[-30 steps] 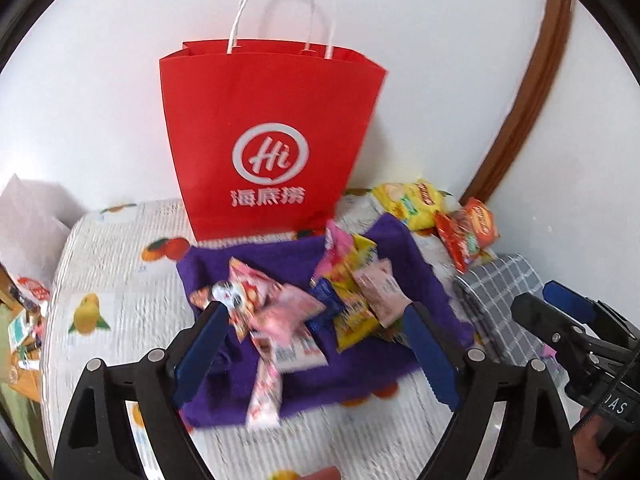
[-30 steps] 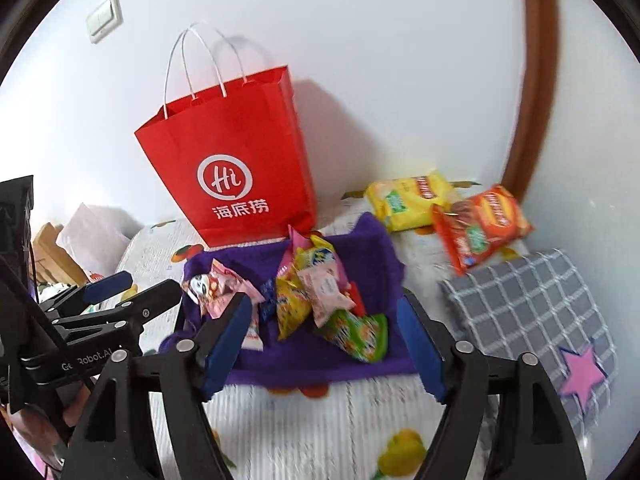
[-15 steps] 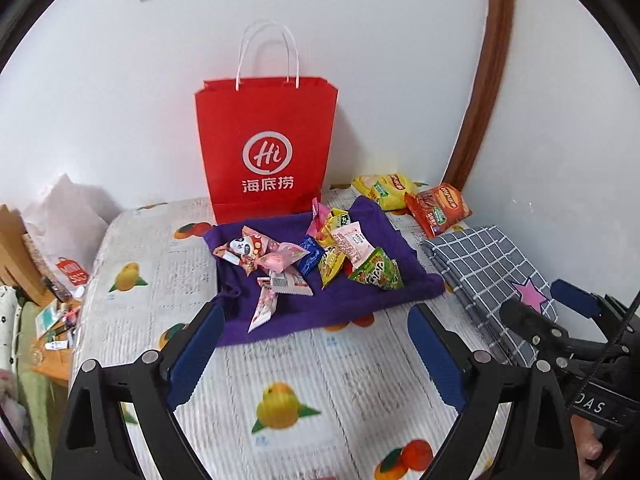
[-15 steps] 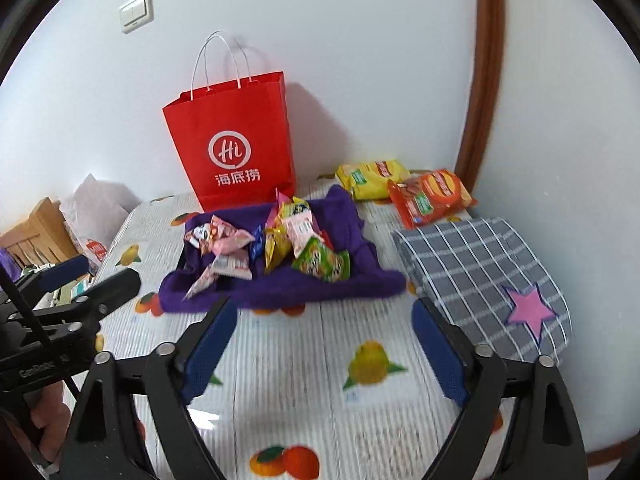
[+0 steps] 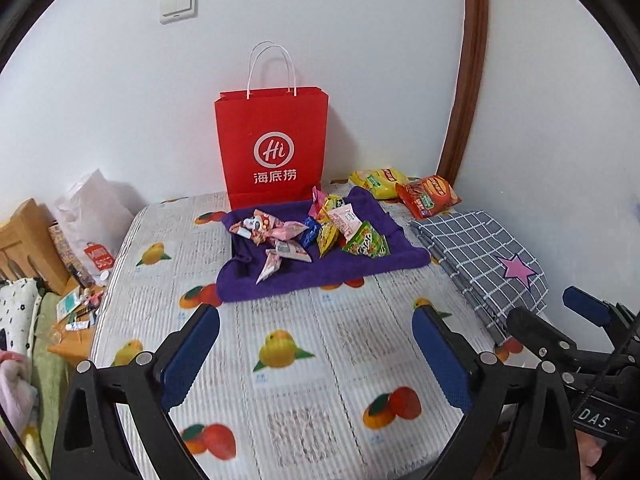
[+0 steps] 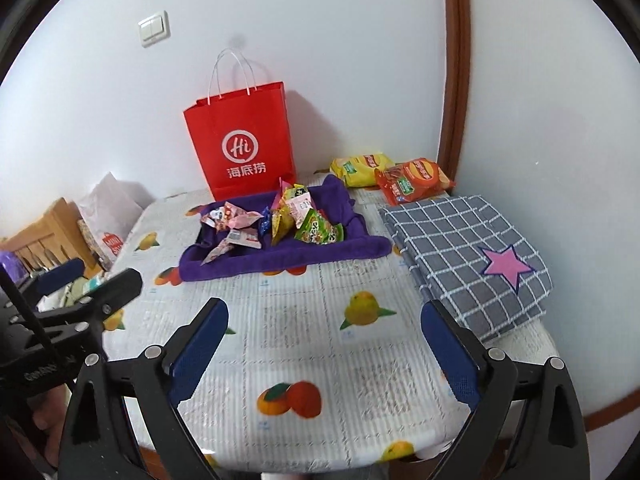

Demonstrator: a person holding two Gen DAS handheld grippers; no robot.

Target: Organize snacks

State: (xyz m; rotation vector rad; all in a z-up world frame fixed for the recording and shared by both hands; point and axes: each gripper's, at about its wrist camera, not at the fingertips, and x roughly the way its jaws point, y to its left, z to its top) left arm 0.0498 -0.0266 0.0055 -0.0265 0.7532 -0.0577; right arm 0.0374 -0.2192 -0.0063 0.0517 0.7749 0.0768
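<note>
Both the left gripper and right gripper hang spread and empty; snacks heaped on the purple towel at twelve o'clock fit either stage.

— What lies past the fingertips?
— A plain white wall with a white two-rocker light switch up left, and a curved brown wooden trim up right.
— And far left?
— A light wooden slatted frame.

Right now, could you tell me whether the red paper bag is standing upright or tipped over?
Upright: the red paper bag stands on its base against the wall, handles up, mouth open at top.
</note>
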